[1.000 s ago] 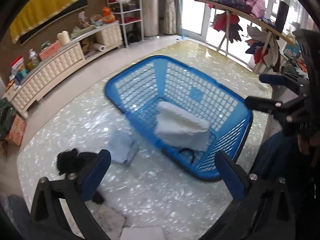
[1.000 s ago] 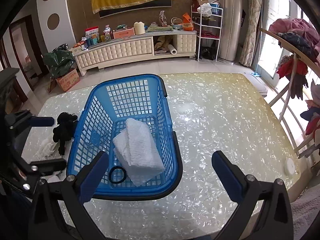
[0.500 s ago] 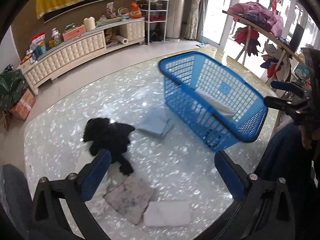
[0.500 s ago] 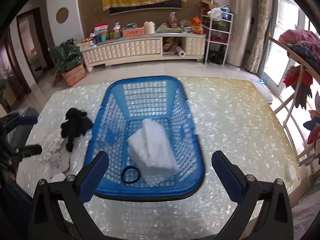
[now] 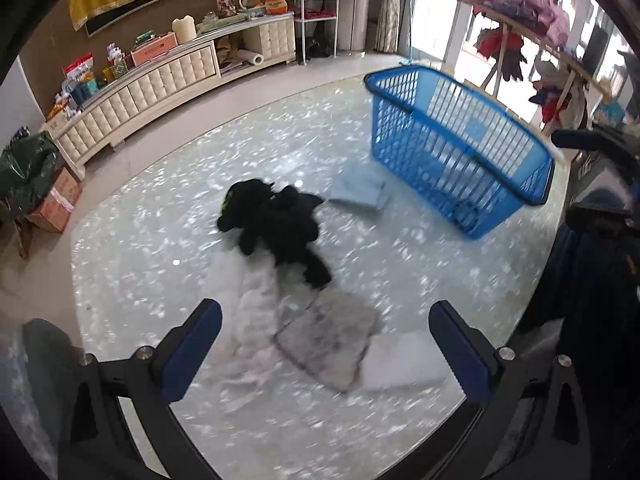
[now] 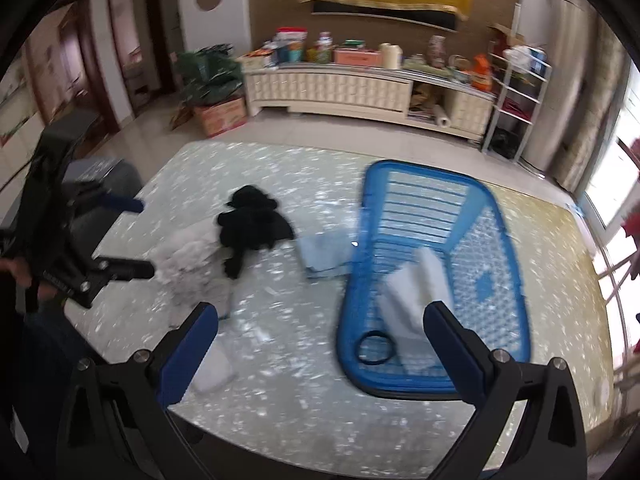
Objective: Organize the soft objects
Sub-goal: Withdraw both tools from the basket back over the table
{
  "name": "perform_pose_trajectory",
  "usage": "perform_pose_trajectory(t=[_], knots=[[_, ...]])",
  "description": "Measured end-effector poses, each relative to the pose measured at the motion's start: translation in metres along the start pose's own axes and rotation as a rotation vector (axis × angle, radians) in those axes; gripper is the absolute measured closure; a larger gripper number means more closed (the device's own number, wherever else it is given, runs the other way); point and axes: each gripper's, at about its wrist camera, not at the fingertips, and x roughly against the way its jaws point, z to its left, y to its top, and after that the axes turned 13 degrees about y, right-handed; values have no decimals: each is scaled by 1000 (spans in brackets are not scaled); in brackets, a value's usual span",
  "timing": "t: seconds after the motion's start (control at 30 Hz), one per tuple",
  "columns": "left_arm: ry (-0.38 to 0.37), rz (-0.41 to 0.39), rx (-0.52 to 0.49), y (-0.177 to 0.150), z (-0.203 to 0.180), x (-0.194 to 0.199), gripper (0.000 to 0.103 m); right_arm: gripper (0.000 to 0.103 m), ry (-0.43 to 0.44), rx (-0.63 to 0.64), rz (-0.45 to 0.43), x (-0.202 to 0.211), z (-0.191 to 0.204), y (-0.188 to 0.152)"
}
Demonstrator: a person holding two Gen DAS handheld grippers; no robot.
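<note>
A blue plastic basket (image 5: 460,148) (image 6: 492,240) stands on the pearly table, holding a folded white towel (image 6: 424,284) and a black ring (image 6: 376,349). Left of it lie a light blue folded cloth (image 5: 360,192) (image 6: 324,254), a black soft toy (image 5: 280,220) (image 6: 252,224), a crumpled white cloth (image 5: 256,312) (image 6: 188,252), a grey cloth (image 5: 328,340) and a white cloth (image 5: 404,364). My left gripper (image 5: 324,340) hovers open above the grey cloth. My right gripper (image 6: 320,344) is open over the table beside the basket's near left corner, holding nothing.
The table edge (image 5: 80,280) drops to a tiled floor on the left. A long white cabinet (image 5: 152,88) (image 6: 340,88) with clutter stands at the back. A clothes rack (image 5: 532,28) stands behind the basket. A person's dark sleeve (image 5: 592,280) is at the right.
Both views have swung left, away from the basket and toward the pile of cloths. The basket and its towel stay put. Both grippers stay open.
</note>
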Motion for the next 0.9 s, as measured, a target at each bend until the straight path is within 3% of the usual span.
perform_pose_trajectory(t=[0.37, 0.6, 0.9], knots=[[-105, 6, -47, -21, 27, -24, 0, 0, 81, 75, 109, -45, 35, -2], [-99, 32, -19, -31, 39, -43, 0, 0, 124, 106, 175, -73, 50, -8], [-67, 126, 23, -51, 59, -79, 0, 0, 183, 116, 260, -110, 67, -27]])
